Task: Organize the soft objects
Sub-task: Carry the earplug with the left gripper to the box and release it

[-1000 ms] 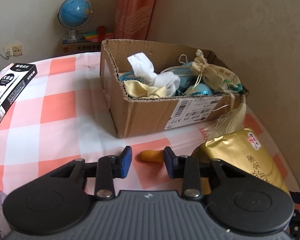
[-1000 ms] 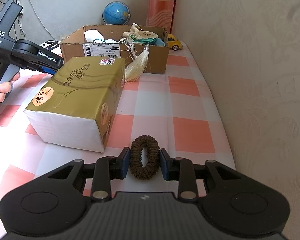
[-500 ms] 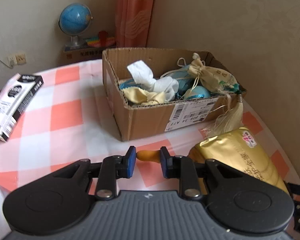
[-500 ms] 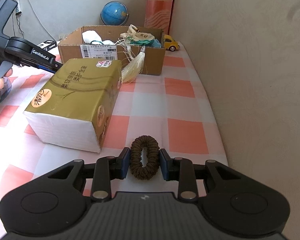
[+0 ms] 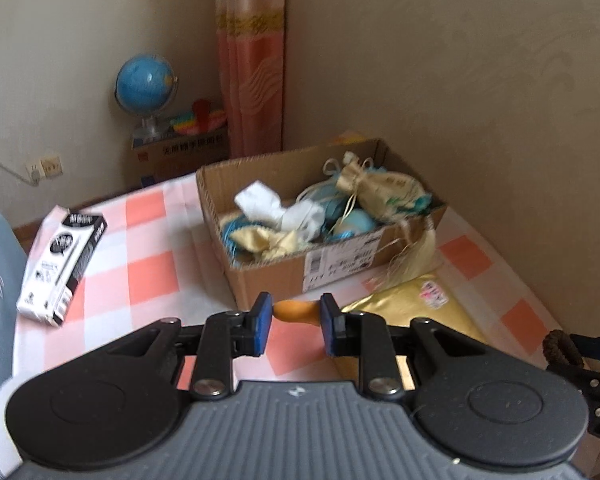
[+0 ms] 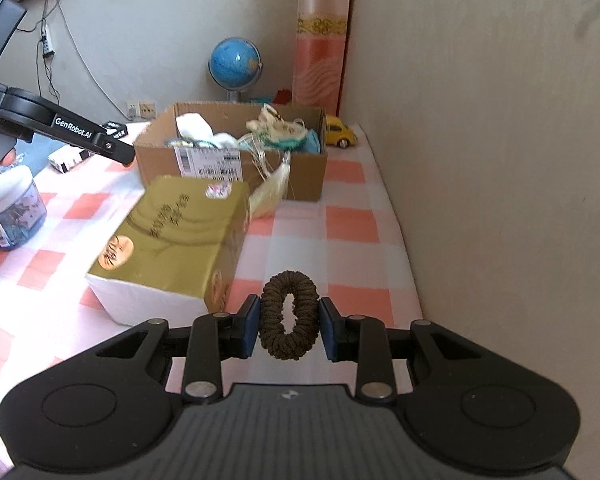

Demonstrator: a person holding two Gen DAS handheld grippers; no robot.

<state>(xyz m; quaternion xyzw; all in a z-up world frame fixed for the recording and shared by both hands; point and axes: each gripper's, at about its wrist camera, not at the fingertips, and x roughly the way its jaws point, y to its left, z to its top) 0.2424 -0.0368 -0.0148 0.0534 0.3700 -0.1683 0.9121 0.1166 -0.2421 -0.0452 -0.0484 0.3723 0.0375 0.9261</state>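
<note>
L tool [image 5: 293, 322] is shut tight on a small soft orange thing [image 5: 296, 311], held up over the pink & white checked table [image 5: 152, 272]. R tool [image 6: 287, 326] squeezes a dark brown fuzzy hair ring [image 6: 288, 315] between its blue pads, also up off the table.

Open brown cardboard box [image 6: 228, 160] sits near the far end of the table, close to the wall. Inside: white cloth bits, blue soft things, a pale yellow bow & a cream drawstring bag [image 5: 374, 190]. A pale yellow tassel [image 5: 418, 256] hangs over the box's front edge. A shiny gold tissue pack [image 6: 180, 240] lies on the table just in front of the box. A black & white carton [image 5: 62, 264] lies well off to the left. A yellow toy car [image 6: 340, 134] sits by the box's far right corner. A blue globe [image 5: 146, 84] stands behind the table.
</note>
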